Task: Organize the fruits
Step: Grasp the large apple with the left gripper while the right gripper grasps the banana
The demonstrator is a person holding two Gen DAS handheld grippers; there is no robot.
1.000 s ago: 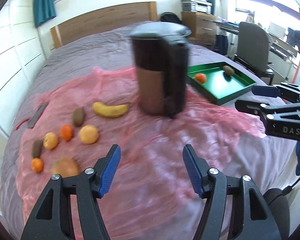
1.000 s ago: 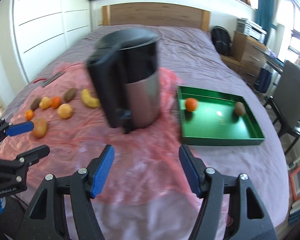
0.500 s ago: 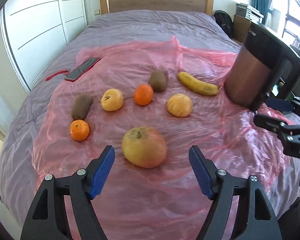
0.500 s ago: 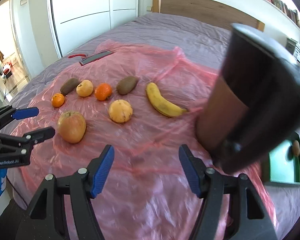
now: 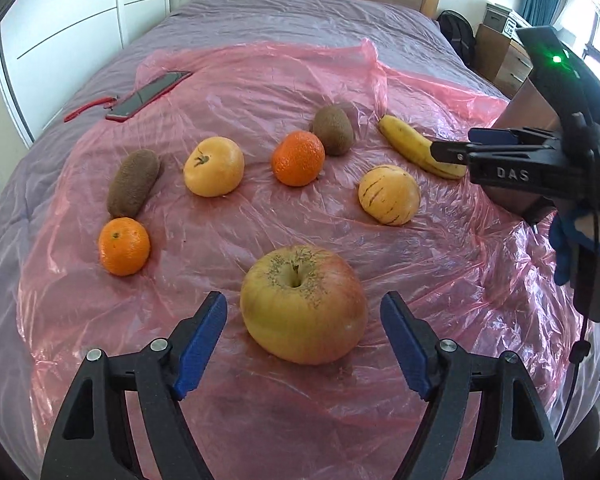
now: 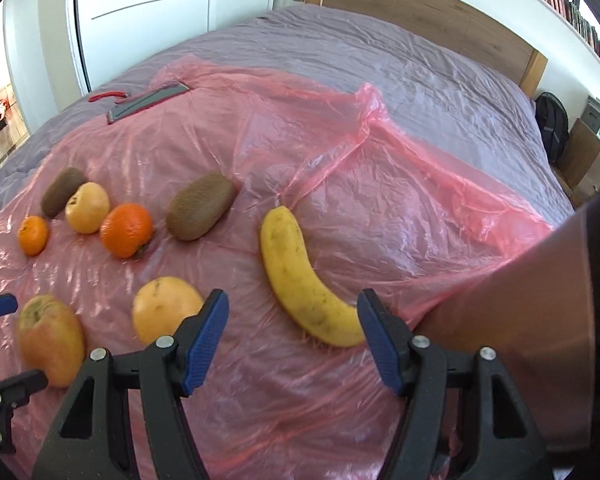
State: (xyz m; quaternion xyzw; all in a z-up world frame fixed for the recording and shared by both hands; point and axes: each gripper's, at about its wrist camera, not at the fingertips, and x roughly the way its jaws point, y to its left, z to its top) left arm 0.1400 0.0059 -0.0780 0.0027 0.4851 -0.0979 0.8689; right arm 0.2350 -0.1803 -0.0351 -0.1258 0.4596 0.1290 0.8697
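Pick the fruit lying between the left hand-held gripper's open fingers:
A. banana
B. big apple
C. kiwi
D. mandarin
B: in the left wrist view the big apple sits on the pink plastic sheet between the spread fingers of the left hand-held gripper, untouched.

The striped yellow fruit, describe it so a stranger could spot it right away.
On the pink plastic sheet over the bed, find the banana on the right. The striped yellow fruit lies just in front of it, the only round fruit with thin dark stripes.
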